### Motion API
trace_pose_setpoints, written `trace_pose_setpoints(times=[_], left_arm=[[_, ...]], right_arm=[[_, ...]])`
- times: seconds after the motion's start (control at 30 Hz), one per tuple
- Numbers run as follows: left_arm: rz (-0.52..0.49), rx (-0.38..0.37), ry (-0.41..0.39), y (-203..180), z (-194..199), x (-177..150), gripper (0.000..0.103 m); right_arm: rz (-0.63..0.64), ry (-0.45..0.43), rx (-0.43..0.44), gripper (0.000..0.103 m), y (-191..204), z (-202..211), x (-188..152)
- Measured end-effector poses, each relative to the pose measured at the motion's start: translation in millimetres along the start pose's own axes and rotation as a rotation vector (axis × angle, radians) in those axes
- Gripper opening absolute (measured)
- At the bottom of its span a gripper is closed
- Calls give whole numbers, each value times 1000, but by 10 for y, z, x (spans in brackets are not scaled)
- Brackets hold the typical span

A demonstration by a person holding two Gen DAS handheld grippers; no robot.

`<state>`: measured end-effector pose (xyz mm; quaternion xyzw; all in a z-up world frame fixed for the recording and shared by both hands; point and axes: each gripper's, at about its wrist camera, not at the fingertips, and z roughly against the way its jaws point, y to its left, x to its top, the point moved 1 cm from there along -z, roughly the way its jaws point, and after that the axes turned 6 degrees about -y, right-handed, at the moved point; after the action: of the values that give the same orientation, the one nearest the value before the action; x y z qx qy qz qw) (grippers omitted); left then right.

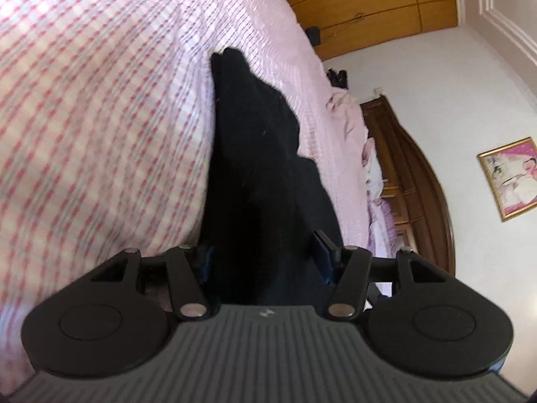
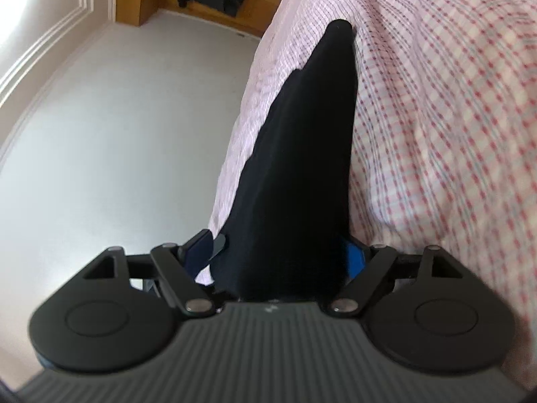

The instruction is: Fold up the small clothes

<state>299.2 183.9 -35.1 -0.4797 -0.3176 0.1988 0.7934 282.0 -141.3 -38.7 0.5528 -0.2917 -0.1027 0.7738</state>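
The black garment (image 1: 258,168) was held over the pink checked bedcover (image 1: 100,117), stretched away from each camera and running to a point near the cover — whether its far end touched the cover, I could not tell. In both views it came out from between the fingers of the tongs. The left gripper (image 1: 265,262) was closed on one end of it, with the jaws at a narrow gap filled by cloth. The right gripper (image 2: 285,255) gripped the other end of the same dark piece (image 2: 302,168) in the same way.

It looked soft and light, with no stiffness; it should hang and sag freely and will probably not slip much from the pads. The good places to hold are the corners or the hem, so that the edge stays flat for the fold.

Beyond the bed there was a wooden headboard (image 1: 412,184), a white wall with a framed picture (image 1: 510,178), and a wooden cabinet (image 1: 369,3).
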Motion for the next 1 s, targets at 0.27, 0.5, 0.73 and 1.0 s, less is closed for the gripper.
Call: trace_pose_setpoints(times=[0.27, 0.5, 0.73, 1.0], left_arm=[[-52, 15, 43, -119, -130, -41, 63], [109, 9, 109, 70, 201, -137, 63], [178, 26, 136, 137, 190, -118, 64], [108, 107, 143, -6, 440, -18, 68]], right_arm=[[-62, -37, 49, 76, -78, -208, 102], [8, 172, -44, 73, 142, -167, -129], [-74, 138, -31, 74, 1, -130, -155], [-49, 133, 2, 71, -45, -185, -132]])
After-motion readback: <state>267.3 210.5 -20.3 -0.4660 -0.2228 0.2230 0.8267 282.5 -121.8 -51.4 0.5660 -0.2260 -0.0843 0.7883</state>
